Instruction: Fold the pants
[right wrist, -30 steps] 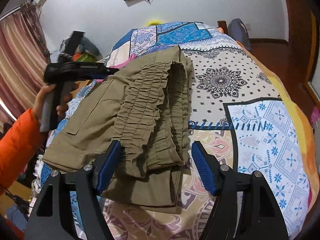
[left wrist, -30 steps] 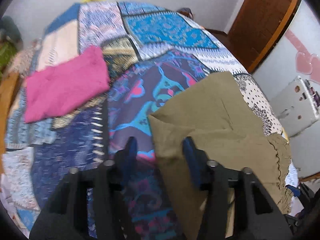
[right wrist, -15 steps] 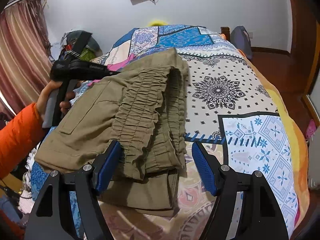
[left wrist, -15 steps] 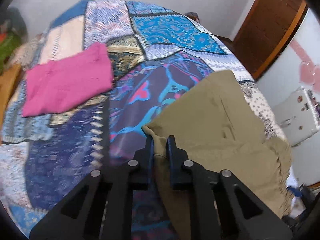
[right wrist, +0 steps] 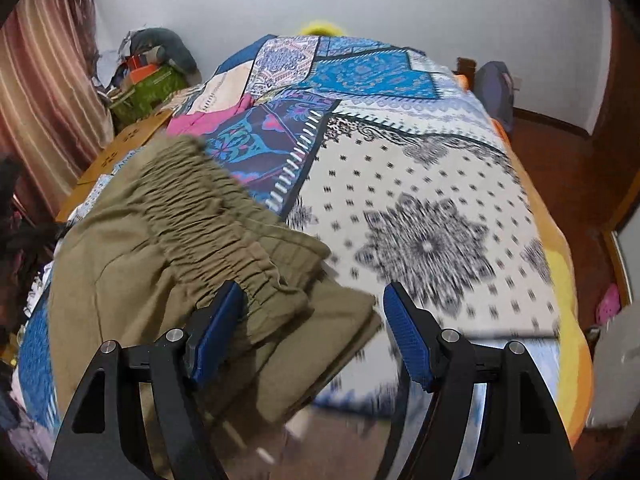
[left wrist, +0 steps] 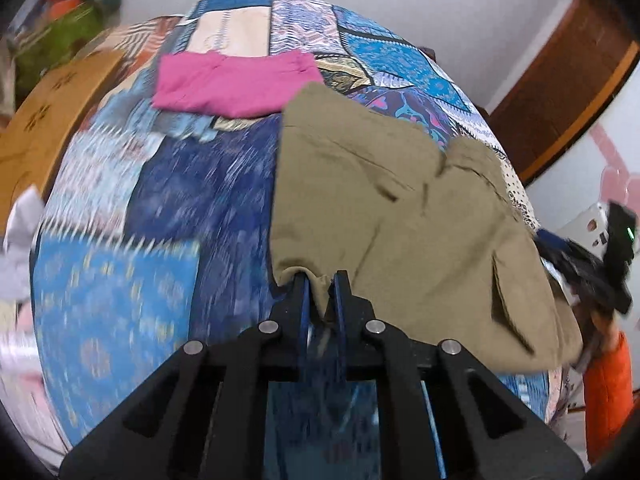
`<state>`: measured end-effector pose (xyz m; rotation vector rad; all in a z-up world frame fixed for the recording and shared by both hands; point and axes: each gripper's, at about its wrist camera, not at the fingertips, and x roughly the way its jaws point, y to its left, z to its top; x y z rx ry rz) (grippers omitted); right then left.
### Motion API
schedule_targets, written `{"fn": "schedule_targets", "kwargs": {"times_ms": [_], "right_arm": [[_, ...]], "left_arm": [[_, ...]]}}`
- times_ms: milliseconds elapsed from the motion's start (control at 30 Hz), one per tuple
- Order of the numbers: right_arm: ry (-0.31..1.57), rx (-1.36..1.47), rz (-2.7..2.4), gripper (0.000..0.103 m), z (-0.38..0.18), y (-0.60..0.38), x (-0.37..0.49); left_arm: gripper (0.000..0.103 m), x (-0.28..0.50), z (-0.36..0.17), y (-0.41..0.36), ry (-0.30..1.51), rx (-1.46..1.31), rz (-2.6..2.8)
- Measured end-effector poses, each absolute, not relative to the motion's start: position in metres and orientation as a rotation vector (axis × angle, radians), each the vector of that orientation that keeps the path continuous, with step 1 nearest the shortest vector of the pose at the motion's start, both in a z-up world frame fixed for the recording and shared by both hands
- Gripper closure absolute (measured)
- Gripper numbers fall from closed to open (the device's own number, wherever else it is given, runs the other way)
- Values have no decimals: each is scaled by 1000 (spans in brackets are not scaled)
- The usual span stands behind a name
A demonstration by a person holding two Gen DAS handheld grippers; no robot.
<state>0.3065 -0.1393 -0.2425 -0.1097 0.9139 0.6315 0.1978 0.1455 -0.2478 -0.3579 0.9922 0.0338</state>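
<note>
The olive pants (left wrist: 400,216) lie folded on the patchwork bedspread (left wrist: 192,216). My left gripper (left wrist: 320,284) is shut on a bunched corner of the pants at their near left edge. In the right wrist view the pants (right wrist: 168,264) lie at the lower left, with the gathered elastic waistband (right wrist: 200,216) running diagonally. My right gripper (right wrist: 316,316) is open, its left finger against the waistband end, with the folded edge between the jaws. The other gripper shows at the far right of the left wrist view (left wrist: 592,276).
A folded pink garment (left wrist: 232,84) lies further up the bed, also in the right wrist view (right wrist: 208,120). A wooden board (left wrist: 48,128) and clutter (right wrist: 152,76) stand at the bed's left side. A brown door (left wrist: 560,76) is at right. The bed's right edge drops to wooden floor (right wrist: 568,168).
My left gripper closed on the pants corner and has pulled it toward the bed's near left. The pants have shifted left in the right wrist view. The right gripper stays open.
</note>
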Motion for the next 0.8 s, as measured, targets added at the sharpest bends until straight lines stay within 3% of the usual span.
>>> {"fn": "schedule_targets", "kwargs": {"times_ms": [433, 667, 800], "right_arm": [[912, -174, 599, 35, -216, -128, 306], [790, -156, 642, 33, -171, -128, 265], [757, -125, 708, 33, -158, -115, 248]], "left_arm": [[87, 158, -256, 156, 1038, -208, 163], [87, 169, -207, 141, 940, -132, 65], [81, 186, -184, 111, 893, -77, -46]]}}
